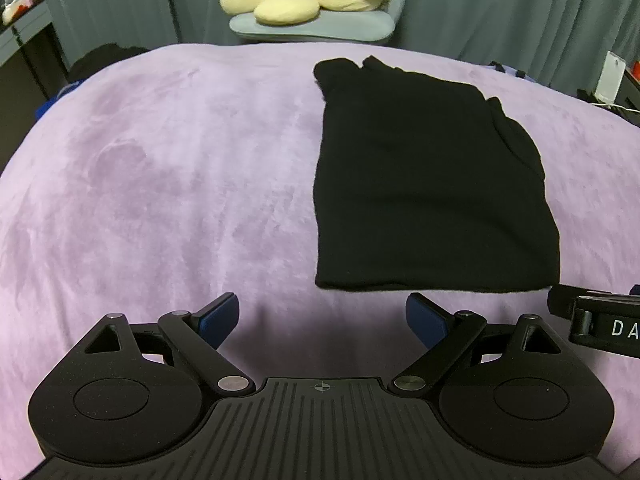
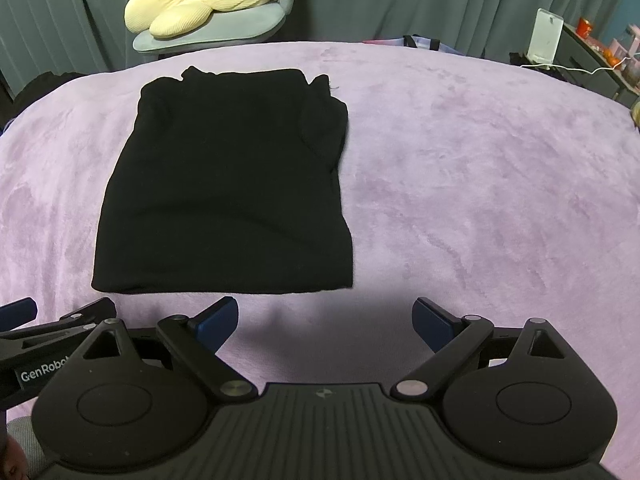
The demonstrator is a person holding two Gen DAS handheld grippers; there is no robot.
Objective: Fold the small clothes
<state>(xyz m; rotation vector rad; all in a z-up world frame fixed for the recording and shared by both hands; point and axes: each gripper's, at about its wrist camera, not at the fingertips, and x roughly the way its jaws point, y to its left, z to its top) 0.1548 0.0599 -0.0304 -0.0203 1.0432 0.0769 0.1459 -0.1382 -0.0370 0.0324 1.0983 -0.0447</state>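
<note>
Fingers point(image 1: 222, 317) of both grippers stand wide apart, holding nothing, just short of the black garment point(image 1: 424, 184). It lies flat on the purple bed cover point(image 1: 160, 168), already doubled into a rough rectangle. Judging by this, a further fold remains: each gripper must pinch a near corner. Left gripper point(image 1: 322, 316) and right gripper point(image 2: 325, 318) hover level, side by side.
</note>
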